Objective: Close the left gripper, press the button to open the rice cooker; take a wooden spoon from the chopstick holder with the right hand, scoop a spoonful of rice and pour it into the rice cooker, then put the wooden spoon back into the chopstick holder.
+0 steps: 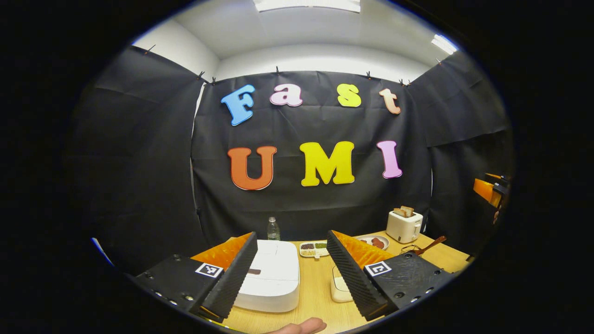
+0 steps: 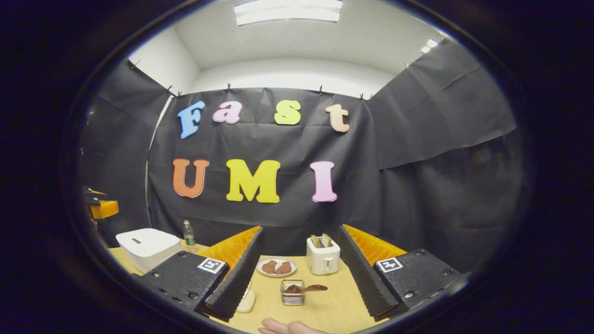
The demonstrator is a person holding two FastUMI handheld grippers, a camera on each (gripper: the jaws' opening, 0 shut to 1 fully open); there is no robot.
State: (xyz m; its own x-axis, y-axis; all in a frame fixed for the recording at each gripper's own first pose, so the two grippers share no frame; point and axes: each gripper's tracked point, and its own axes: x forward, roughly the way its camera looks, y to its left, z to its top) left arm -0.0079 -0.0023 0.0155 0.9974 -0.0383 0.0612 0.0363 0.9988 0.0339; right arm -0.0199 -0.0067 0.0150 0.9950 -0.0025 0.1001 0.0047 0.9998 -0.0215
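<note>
The left gripper (image 1: 291, 273) was held above the near edge of the wooden table (image 1: 320, 292), its fingers spread wide with nothing between them. Just beyond its left finger, the white rice cooker (image 1: 271, 273) was seen on the table with its lid down. A clear water bottle (image 1: 273, 229) stood behind the cooker, near the black cloth wall. A divided dish of beans (image 1: 314, 249) lay to the right of the cooker, and a small white container (image 1: 340, 287) sat partly hidden behind the right finger.

The right gripper (image 2: 299, 278) was likewise held open and empty above the table. Between its fingers, the wire chopstick holder (image 2: 292, 293) was seen with the wooden spoon (image 2: 307, 288) resting in it, the bowl of the spoon leaning out to the right. Behind the holder stood a white toaster (image 2: 323, 257) with bread slices in its slots, and a plate of reddish-brown food (image 2: 276, 267) lay beside it.
</note>
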